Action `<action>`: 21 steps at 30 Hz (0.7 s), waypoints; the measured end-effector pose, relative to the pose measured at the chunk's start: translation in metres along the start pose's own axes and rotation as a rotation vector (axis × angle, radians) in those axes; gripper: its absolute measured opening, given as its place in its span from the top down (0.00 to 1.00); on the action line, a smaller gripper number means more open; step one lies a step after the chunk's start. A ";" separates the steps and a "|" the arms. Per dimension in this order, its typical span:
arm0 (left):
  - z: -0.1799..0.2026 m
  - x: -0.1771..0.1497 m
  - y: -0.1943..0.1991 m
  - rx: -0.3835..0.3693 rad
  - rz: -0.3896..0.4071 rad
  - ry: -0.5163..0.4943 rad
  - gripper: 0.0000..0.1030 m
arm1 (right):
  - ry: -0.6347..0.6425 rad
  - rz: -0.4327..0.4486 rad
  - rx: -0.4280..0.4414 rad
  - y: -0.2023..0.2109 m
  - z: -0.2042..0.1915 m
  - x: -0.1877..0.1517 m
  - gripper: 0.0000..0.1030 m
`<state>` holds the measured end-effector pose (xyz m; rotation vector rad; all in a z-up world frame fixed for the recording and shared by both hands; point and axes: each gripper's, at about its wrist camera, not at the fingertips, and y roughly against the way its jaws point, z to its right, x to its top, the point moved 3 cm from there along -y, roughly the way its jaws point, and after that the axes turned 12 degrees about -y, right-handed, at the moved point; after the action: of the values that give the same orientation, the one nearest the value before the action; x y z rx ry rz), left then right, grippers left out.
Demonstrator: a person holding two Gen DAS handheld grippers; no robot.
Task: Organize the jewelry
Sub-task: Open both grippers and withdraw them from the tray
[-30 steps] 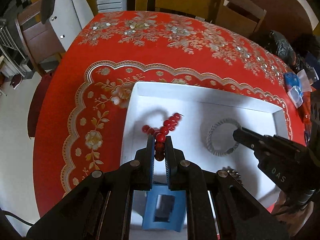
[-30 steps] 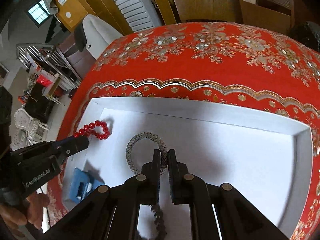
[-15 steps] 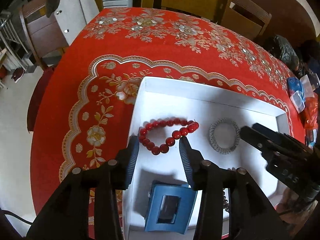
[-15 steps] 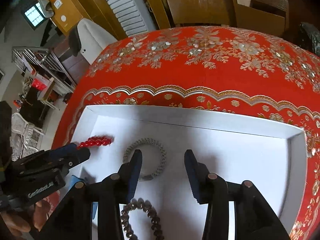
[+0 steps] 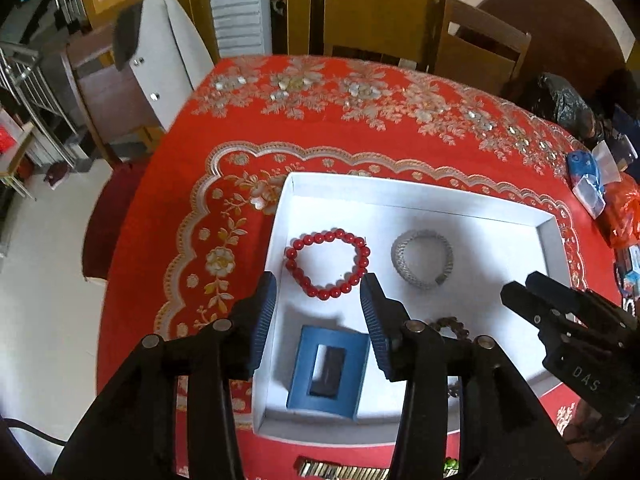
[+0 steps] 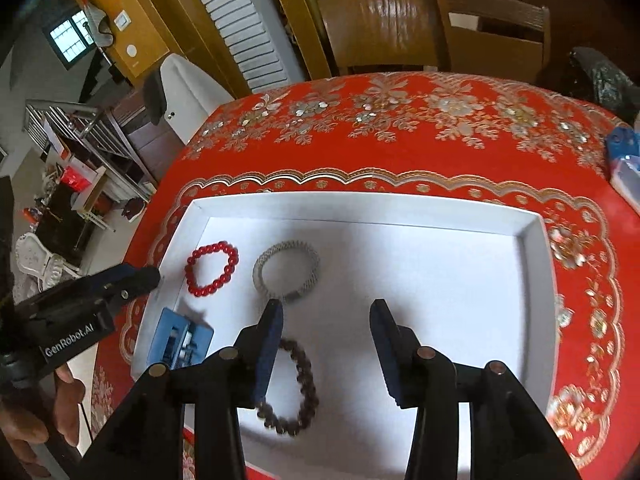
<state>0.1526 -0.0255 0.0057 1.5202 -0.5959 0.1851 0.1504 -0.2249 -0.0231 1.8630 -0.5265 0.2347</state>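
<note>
In the white tray, glossy red bead bracelet and silver mesh bangle lie released; both jaws just opened, empty.

Setting: a home, dining area. Round worktop covered by a red cloth with gold and silver floral print and a scalloped border. Wooden dining chairs drawn up at the far edge; a second, dark wooden round table behind them. White louvred door set among yellow wood panelling. A chair draped with a white garment stands at the left. Metal rack with household clutter on a pale tiled floor. Wall switch and small barred window at upper left.
</note>
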 end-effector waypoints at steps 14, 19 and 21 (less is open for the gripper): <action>0.045 -0.037 0.046 -0.033 0.040 0.010 0.54 | -0.004 0.083 -0.052 0.068 0.035 -0.042 0.42; 0.065 -0.062 0.058 -0.056 0.023 0.037 0.51 | -0.010 0.096 -0.064 0.092 0.052 -0.062 0.42; 0.073 -0.072 0.065 -0.063 0.021 0.050 0.44 | -0.008 0.100 -0.068 0.101 0.057 -0.070 0.41</action>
<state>0.0430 -0.0738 0.0249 1.4452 -0.5735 0.2178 0.0364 -0.2886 0.0135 1.7749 -0.6266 0.2724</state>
